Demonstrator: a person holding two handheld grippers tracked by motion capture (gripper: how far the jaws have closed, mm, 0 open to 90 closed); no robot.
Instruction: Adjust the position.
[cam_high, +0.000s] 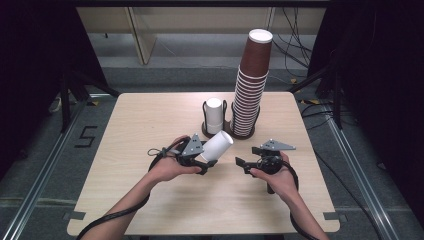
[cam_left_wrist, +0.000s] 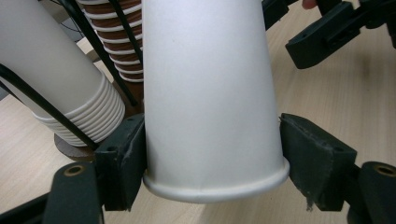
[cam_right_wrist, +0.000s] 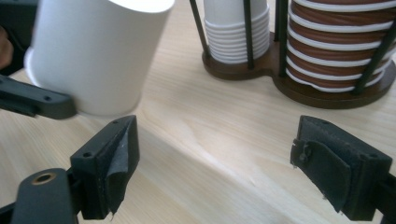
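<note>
White cup (cam_left_wrist: 210, 93) sits clamped in the left tongs (cam_high: 204, 161), gripped just above its rolled rim, tilted with its closed base pointing up and away toward the rack (cam_high: 227, 134). It hangs over the middle of the surface (cam_high: 150, 120), just in front of the short white stack (cam_high: 214, 114). Thin paper, by the look of it: light, easily crushed, a bit slick on the wall, so I'd judge the stiff band near the rim the safest place to pinch, and gently. The right tongs (cam_high: 241, 164) stand open with nothing between them, pointed at the cup from close by, apart from it. Behind, the tall brown stack (cam_high: 251, 85) towers in the same rack, top cup upside down. A hard squeeze mid-wall would likely buckle the cup.
</note>
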